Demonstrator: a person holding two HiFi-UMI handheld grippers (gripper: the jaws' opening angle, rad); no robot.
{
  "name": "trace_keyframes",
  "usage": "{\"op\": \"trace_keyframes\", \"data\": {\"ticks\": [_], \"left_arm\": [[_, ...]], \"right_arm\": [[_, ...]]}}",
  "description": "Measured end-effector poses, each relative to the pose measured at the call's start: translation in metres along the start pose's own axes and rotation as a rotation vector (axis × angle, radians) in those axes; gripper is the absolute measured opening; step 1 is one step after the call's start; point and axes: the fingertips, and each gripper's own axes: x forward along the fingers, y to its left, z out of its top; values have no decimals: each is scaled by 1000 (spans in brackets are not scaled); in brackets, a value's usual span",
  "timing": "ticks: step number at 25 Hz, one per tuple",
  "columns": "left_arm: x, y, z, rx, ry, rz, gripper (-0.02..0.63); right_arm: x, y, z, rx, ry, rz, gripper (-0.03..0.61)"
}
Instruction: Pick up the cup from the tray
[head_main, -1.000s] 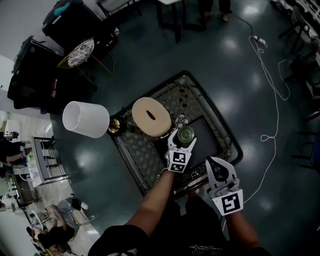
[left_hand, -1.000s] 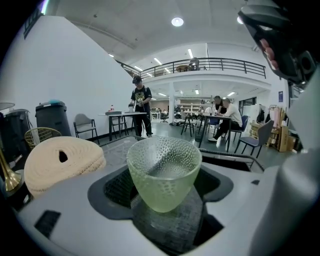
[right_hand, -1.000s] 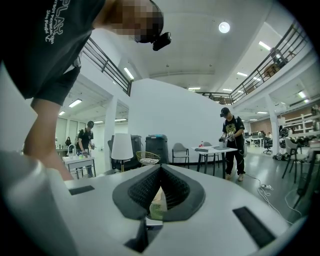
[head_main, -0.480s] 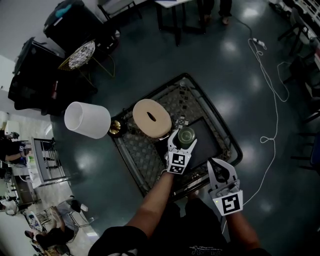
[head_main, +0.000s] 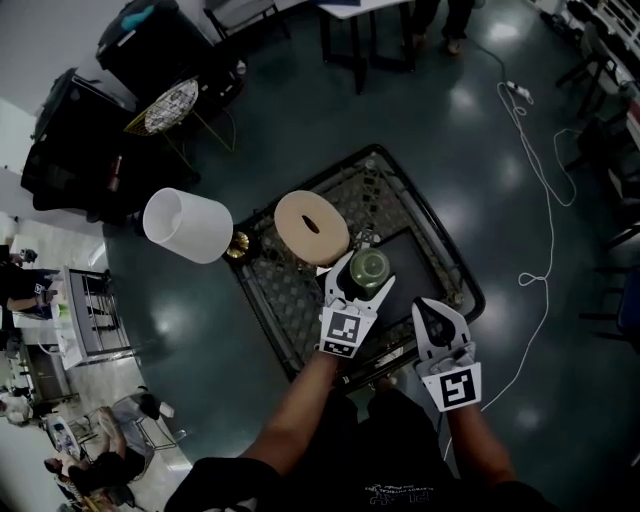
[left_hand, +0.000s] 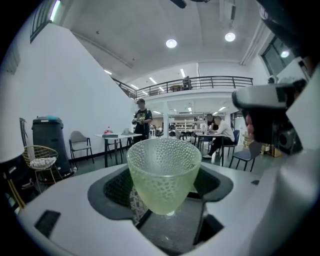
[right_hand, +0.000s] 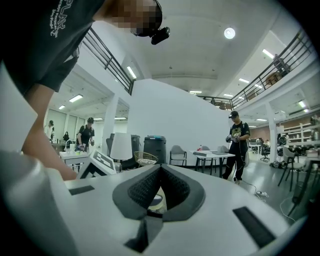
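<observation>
Left gripper view, L gripper (left_hand: 167, 172) jaws clamped on green cup (left_hand: 163, 165)

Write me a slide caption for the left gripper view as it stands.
Left gripper shut on a pale green, dimpled glass cup, held upright between its fingers.

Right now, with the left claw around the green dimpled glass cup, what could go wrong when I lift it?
1. The pale green dimpled glass cup tapers downward, and the left claw seems to press only near its wide rim, so it may slip or tilt.
2. The beige round roll stands close beside the cup; a lift toward it may knock it.
</observation>
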Motion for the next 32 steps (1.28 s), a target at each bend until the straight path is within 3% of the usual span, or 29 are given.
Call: {"op": "trace_keyframes", "data": {"ticks": [7, 15, 18, 23, 32], "left_arm": [[-63, 0, 57, 16, -79, -11, 373], [-135, 6, 99, 104, -106, 3, 373], [-153, 2, 105, 128, -124, -13, 373], [-179, 4, 109, 104, -182, -24, 373], [-195, 17, 120, 134, -205, -7, 373]], "right_arm": [[3, 17, 15, -2, -20, 26, 9], [9, 50, 36, -9, -21, 53, 9], [12, 62, 44, -15, -43, 60, 9], [20, 83, 50, -56, -70, 74, 9], [34, 98, 70, -81, -119, 84, 9]]}}
